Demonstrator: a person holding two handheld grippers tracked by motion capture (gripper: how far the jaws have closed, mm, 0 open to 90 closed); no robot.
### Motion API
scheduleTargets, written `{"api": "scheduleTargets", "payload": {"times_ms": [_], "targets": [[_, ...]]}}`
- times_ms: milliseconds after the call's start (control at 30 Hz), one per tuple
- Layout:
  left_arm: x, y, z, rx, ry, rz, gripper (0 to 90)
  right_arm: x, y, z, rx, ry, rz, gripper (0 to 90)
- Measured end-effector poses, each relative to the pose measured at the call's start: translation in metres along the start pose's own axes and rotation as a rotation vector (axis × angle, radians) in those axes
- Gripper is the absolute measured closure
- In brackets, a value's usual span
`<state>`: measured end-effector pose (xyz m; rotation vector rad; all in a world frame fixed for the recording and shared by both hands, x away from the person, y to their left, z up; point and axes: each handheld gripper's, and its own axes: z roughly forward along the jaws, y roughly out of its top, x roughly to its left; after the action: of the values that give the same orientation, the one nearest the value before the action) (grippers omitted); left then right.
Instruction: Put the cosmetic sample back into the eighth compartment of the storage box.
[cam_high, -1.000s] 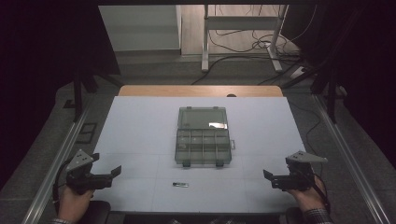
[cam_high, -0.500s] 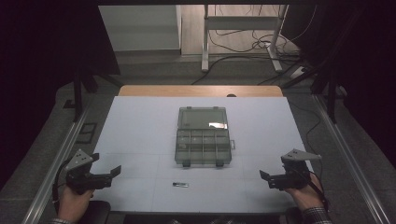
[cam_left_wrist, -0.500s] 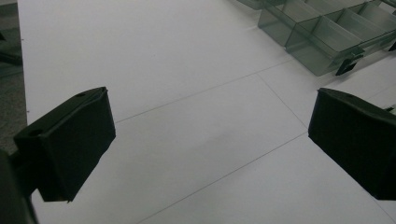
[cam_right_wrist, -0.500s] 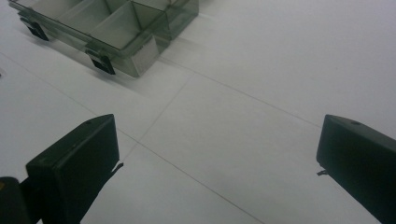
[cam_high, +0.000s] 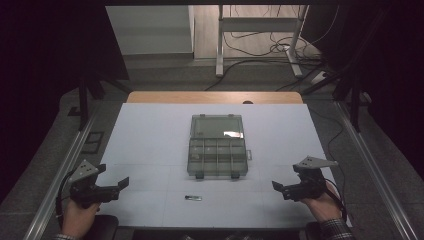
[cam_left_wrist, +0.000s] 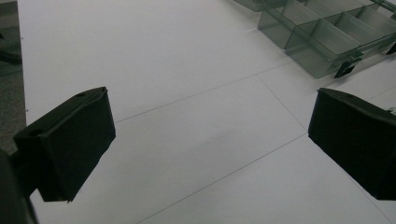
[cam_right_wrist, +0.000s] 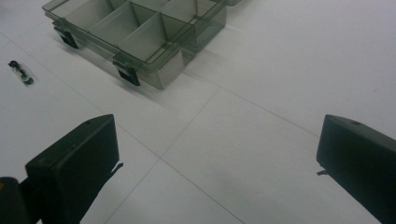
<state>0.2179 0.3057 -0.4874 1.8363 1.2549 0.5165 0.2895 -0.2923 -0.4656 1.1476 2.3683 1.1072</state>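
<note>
A smoky clear compartment box (cam_high: 218, 156) lies open mid-table, its lid (cam_high: 217, 126) folded back on the far side. Its dividers and black latches appear in the left gripper view (cam_left_wrist: 327, 35) and the right gripper view (cam_right_wrist: 140, 28). A small dark, slender part (cam_high: 193, 197) lies on the white mat in front of the box, also at the left edge of the right gripper view (cam_right_wrist: 21, 73). My left gripper (cam_high: 114, 179) (cam_left_wrist: 212, 140) is open and empty near the front left. My right gripper (cam_high: 286, 179) (cam_right_wrist: 217, 158) is open and empty at the front right.
The white mat (cam_high: 150, 145) covers the table and carries thin grid lines. A wooden table edge (cam_high: 215, 97) runs along the far side. Metal rails (cam_high: 65, 170) flank the table. Beyond it stand desk legs and floor cables (cam_high: 260, 50).
My right gripper has moved a little to the left, toward the table's middle. The left gripper, the box and the small part have stayed put.
</note>
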Motion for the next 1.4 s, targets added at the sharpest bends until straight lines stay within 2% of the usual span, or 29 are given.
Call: {"api": "scheduleTargets", "payload": {"times_ms": [200,300,733,1400], "targets": [[0.0,0.0,0.0,0.0,-0.002,-0.003,1.1,0.003,0.004,0.004,-0.001,0.035,-0.012,0.0],[0.0,0.0,0.0,0.0,-0.001,-0.004,1.1,0.006,0.008,0.006,-0.017,0.075,-0.02,0.0],[0.001,0.0,0.0,-0.001,-0.004,-0.009,1.1,0.02,0.022,0.021,-0.02,0.145,-0.039,0.0],[0.002,0.0,0.0,-0.004,-0.007,-0.013,1.1,0.037,0.035,0.038,0.012,0.181,-0.066,0.0]]}}
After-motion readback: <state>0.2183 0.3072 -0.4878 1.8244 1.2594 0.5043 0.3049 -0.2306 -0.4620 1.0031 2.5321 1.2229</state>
